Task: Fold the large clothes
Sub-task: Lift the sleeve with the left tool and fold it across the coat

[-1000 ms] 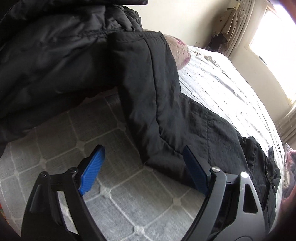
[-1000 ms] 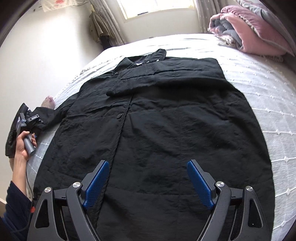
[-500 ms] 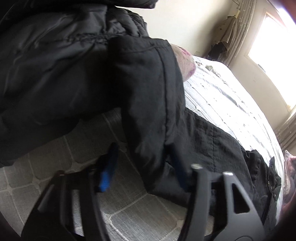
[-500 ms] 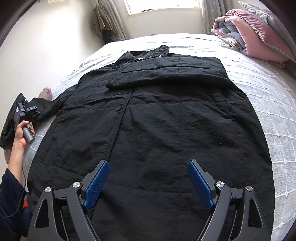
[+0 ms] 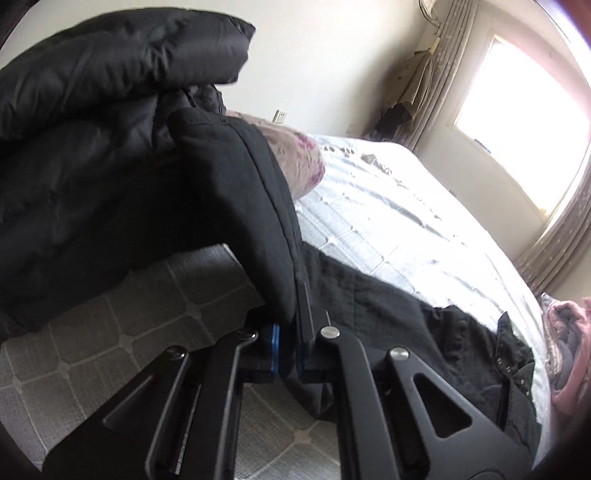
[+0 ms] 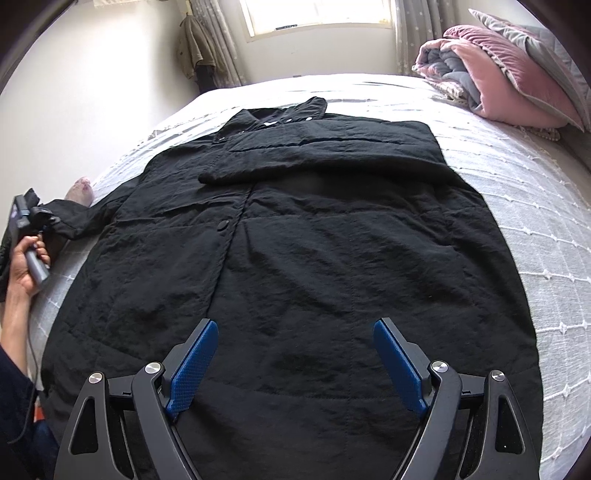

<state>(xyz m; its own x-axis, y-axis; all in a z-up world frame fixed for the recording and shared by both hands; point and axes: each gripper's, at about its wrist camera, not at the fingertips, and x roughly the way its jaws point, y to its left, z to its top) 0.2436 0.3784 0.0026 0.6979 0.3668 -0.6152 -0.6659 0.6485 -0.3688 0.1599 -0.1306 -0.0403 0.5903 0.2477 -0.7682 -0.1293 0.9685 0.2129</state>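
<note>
A long black coat (image 6: pixel 332 240) lies flat, front up, on the bed (image 6: pixel 535 206), collar towards the window. One sleeve (image 6: pixel 325 155) is folded across its chest. The other sleeve (image 5: pixel 236 206) stretches out to the bed's left side. My left gripper (image 5: pixel 286 332) has its jaws closing hard on that sleeve's cuff, the blue pads pinching the fabric and holding it a little off the bed. A person's hand (image 6: pixel 26 269) holds that gripper at the left edge. Over the coat's lower hem my right gripper (image 6: pixel 293 354) hovers open, nothing between its blue pads (image 6: pixel 194 369).
A bundled dark padded jacket (image 5: pixel 92 110) lies just beyond the held cuff, with a pinkish pillow (image 5: pixel 291 155) behind it. A rolled pink and grey quilt (image 6: pixel 509 77) sits at the bed's far right corner. The window (image 6: pixel 317 14) and curtains stand behind the bed.
The left gripper went from wide open around the cuff to shut on it, then rose, lifting the cuff. The right gripper has stayed open above the hem.
</note>
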